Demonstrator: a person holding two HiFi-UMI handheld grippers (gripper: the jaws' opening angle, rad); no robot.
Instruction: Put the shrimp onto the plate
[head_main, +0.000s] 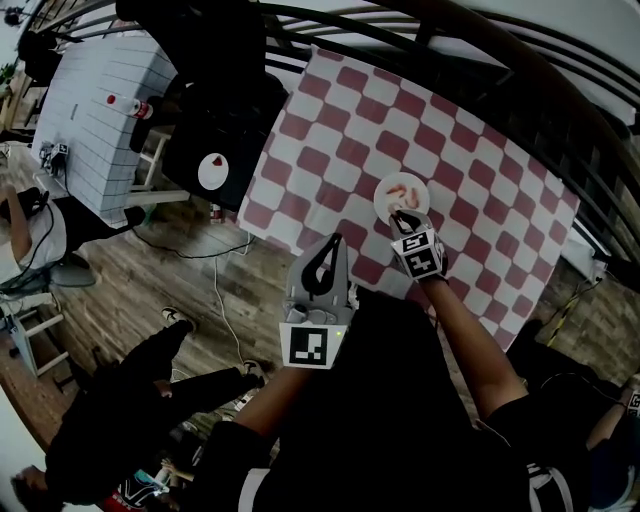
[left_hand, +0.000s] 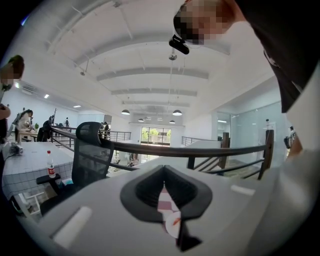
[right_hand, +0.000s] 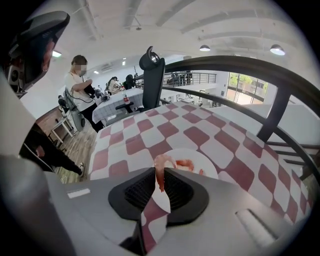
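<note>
Checked red-and-white tabletop (head_main: 480, 160) fills the upper right of the frame, carrying a white plate (head_main: 381, 203) with pink pieces (head_main: 400, 188) on it. Over its near edge the right gripper (head_main: 403, 218) hangs, fingers pinching a shrimp (right_hand: 159, 172). Lower centre, the left gripper (head_main: 329, 248) has its fingers nearly together, empty. Wood floor (head_main: 190, 280) lies left

A checkered table (head_main: 480, 170) carries one white plate (head_main: 384, 203).
</note>
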